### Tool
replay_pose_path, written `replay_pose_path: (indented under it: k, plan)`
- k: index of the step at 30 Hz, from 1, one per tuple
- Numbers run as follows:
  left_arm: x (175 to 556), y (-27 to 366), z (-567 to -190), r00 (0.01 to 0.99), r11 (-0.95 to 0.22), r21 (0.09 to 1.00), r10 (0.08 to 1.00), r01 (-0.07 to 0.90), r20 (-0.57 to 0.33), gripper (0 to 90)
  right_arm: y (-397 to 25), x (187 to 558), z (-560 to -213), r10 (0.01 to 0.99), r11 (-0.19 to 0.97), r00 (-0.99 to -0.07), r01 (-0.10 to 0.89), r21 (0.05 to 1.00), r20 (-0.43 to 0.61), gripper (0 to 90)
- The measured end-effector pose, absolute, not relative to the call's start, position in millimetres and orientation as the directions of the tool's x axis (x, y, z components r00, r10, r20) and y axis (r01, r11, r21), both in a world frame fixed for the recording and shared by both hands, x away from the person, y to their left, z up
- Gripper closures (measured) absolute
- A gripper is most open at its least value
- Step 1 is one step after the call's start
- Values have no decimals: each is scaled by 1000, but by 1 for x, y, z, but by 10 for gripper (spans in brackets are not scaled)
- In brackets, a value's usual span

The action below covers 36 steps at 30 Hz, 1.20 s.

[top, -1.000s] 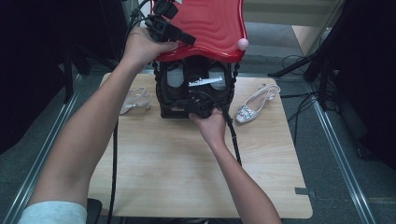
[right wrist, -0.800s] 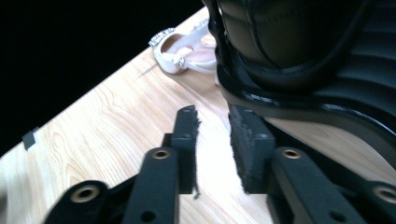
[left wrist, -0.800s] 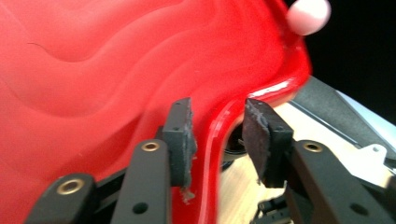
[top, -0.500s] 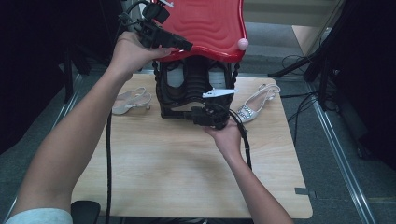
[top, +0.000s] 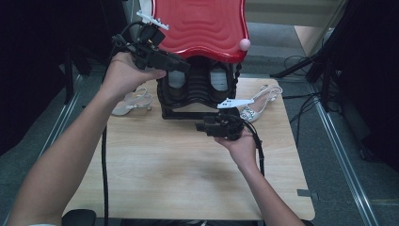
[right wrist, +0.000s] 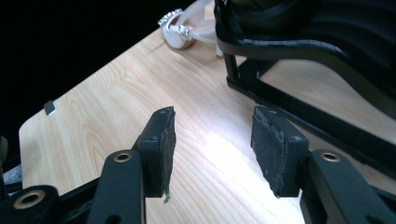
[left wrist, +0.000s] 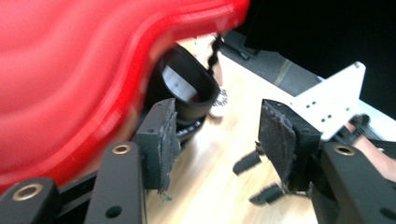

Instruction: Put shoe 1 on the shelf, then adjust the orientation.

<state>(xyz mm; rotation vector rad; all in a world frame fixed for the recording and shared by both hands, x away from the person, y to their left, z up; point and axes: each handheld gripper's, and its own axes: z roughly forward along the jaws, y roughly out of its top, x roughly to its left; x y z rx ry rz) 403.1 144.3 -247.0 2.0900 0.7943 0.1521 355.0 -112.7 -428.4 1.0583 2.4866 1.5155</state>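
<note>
The red lid (top: 200, 26) of the black case (top: 197, 89) stands raised at the table's (top: 179, 179) far edge. The left gripper (top: 181, 66) sits by the lid's lower left corner, jaws apart and empty, so it's probably going to either steady the lid or push it down. The right gripper (top: 201, 127) hovers low by the case's front frame, jaws spread too, holding nothing. One sandal (top: 129, 101) lies at the far left edge, another (top: 261, 101) at the far right. Best bet: pinch the lid's rim squarely before swinging it, and keep the right one on the frame so the case doesn't slide.
</note>
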Motion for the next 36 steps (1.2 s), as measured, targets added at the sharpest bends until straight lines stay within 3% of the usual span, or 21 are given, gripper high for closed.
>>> replay_pose_path:
  k: [19,36]
  plan:
    - [356,164,-321,775,-397,759,594,516,-217,427,-140,342,-447,553,275,-774,518,810,307,489]
    - [355,186,-393,730,-366,716,619,594,-288,434,-159,341,-460,588,274,-750,537,798,303,489]
